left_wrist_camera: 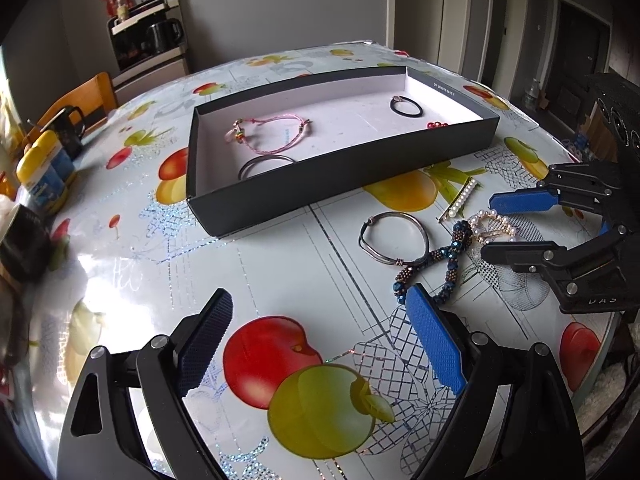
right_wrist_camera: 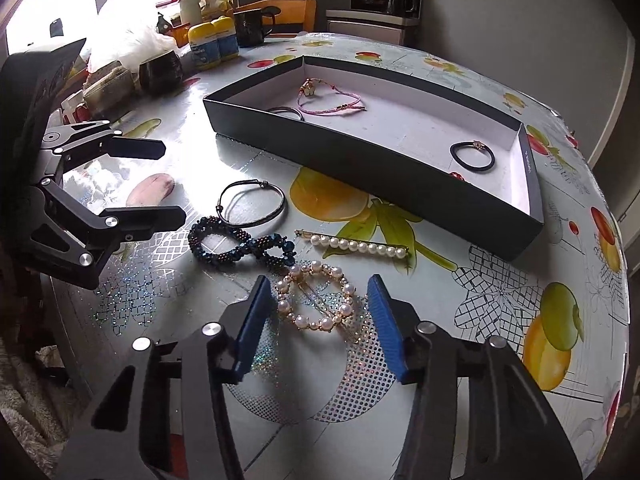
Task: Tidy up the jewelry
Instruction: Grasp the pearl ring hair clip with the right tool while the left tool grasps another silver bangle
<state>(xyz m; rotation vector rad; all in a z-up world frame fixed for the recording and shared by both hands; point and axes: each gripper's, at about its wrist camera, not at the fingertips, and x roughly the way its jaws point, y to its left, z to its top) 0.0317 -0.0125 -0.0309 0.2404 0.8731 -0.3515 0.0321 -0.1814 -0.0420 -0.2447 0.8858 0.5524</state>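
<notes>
Right tool (right_wrist_camera: 316, 320) is spread apart around the pearl hair clip (right_wrist_camera: 316, 300) on the bench (right_wrist_camera: 500, 320); left tool (left_wrist_camera: 320, 320) is apart too, empty.

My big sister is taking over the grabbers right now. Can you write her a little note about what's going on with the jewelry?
Left gripper: open, empty, above the table.
Right gripper: open, empty, fingers either side of the round pearl clip, not gripping it yet.
In the black tray already: pink cord bracelet, silver bangle, black hair tie and a small red item mostly hidden by the wall.
Still on the table: round pearl clip, pearl bar clip, blue beaded bracelet, wire bangle.
Left to do: move those four into the tray, probably the round pearl clip first.
</notes>
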